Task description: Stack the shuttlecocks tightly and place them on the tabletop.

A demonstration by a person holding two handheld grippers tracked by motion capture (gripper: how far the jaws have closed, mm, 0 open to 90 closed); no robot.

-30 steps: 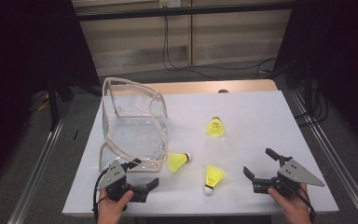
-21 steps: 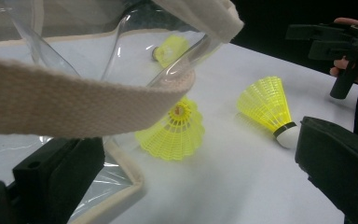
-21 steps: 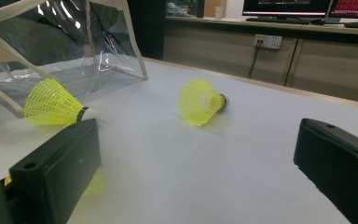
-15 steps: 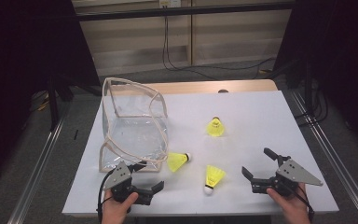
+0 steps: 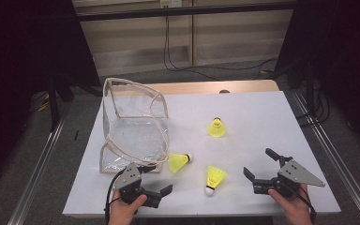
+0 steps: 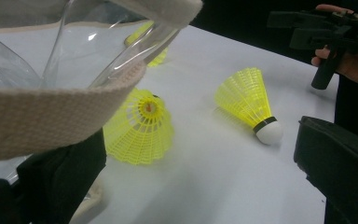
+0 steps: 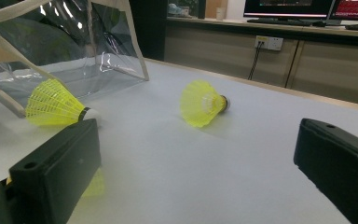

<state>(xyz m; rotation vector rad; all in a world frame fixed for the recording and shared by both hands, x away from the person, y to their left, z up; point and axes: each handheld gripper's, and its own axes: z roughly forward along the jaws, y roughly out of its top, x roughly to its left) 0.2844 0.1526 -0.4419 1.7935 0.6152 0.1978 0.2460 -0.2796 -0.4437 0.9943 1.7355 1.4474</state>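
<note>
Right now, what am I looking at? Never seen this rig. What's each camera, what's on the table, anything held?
No robot arm here: a person holds a two-jaw tool in each hand. The high view looks down on the table from the person's side; the left gripper and right gripper sit near its bottom edge. Each of the other two pictures comes from a camera riding on one gripper, looking out between its black jaws.

On the white surface: a clear plastic bag with cloth trim, standing open, and three yellow shuttlecocks, one beside the bag, one nearer the person, one farther back.

Both grippers stand open and hold nothing. The bag's cloth strap lies close in front of the left gripper's camera.
</note>
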